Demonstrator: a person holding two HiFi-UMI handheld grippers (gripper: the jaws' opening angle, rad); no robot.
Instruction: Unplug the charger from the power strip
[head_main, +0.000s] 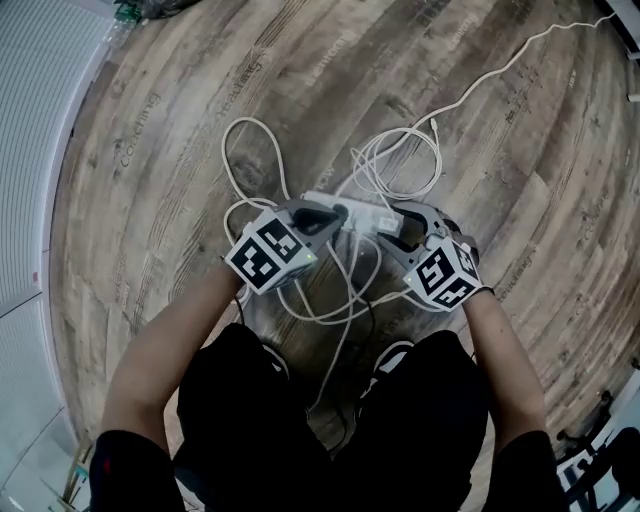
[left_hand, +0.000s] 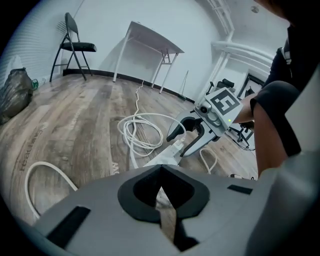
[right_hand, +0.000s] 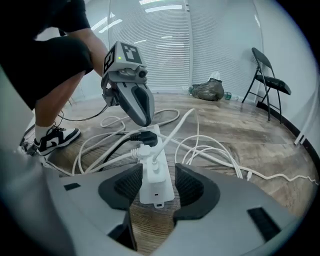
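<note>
While the person crouches over the wood floor, the white power strip lies flat between the two grippers, close in front of a shoe.

Right gripper — jaws wide apart, straddling the near end of the strip with one pad on each side. Neither pad touches it, so nothing is gripped. The white charger sits plugged into the strip just beyond those pads, and its white cable rises to the upper right. A black plug takes a socket further along.

Left gripper — jaws together, only a thin slit of floor visible between the pads, nothing in them. In the right gripper view its tip hangs just above the black plug.

Room to move: white cable loops crowd the floor on the far side of the strip, and a single loop lies off to the left. Past those, the planks are open. At the room's edges a folding chair and a white table stand by the wall, with a dark bag at far left, all well apart from the strip.
</note>
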